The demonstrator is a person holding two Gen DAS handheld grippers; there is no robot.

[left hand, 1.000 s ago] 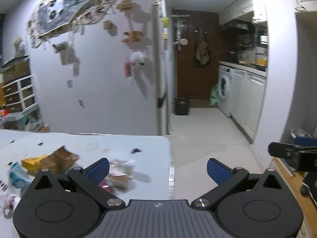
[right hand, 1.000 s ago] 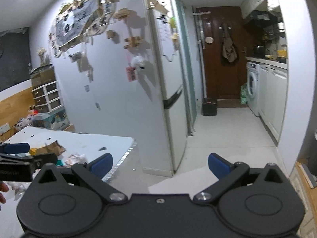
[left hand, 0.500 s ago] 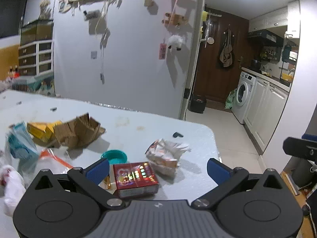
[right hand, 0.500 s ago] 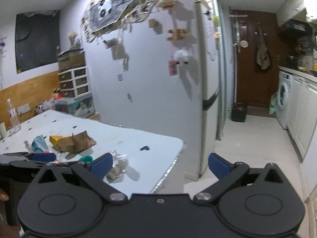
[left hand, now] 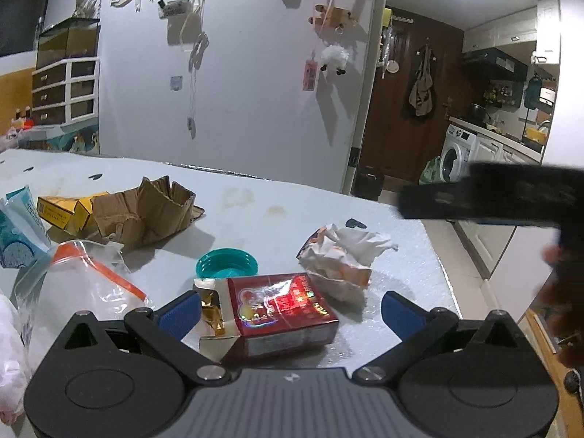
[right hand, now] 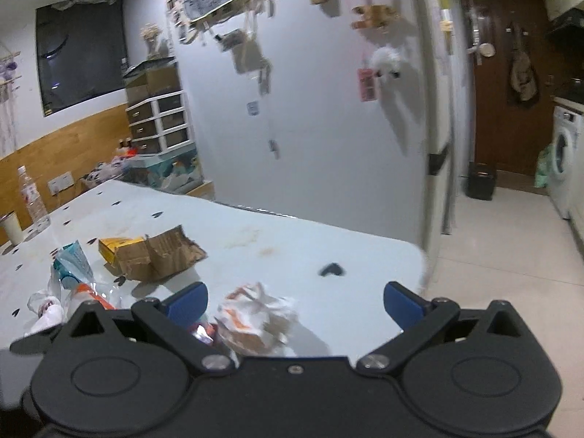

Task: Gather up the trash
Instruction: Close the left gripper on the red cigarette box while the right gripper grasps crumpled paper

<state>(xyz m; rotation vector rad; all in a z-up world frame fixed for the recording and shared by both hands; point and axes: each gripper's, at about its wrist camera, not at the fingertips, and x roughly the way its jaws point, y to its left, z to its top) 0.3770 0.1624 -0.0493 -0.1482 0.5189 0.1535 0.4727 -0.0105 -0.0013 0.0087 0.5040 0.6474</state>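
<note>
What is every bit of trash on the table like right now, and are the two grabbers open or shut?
Red box: flap open, lying flat.
Wrapper: crumpled.
Teal lid: upside down, off any bottle.
Cardboard: torn, flattened.
Yellow box: lying on its side.
Left hand-held gripper: open.
Right hand-held gripper: open.

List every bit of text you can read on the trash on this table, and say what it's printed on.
No text here can be read with confidence.
Red box: shiny gold print on top, washed out by glare, unreadable.
Yellow box: small dark print on its side, too small to read.
Teal-and-white packet: faint lettering, blurred.
Crumpled wrapper: orange and white, no legible print.
Teal cap: no text visible.
</note>
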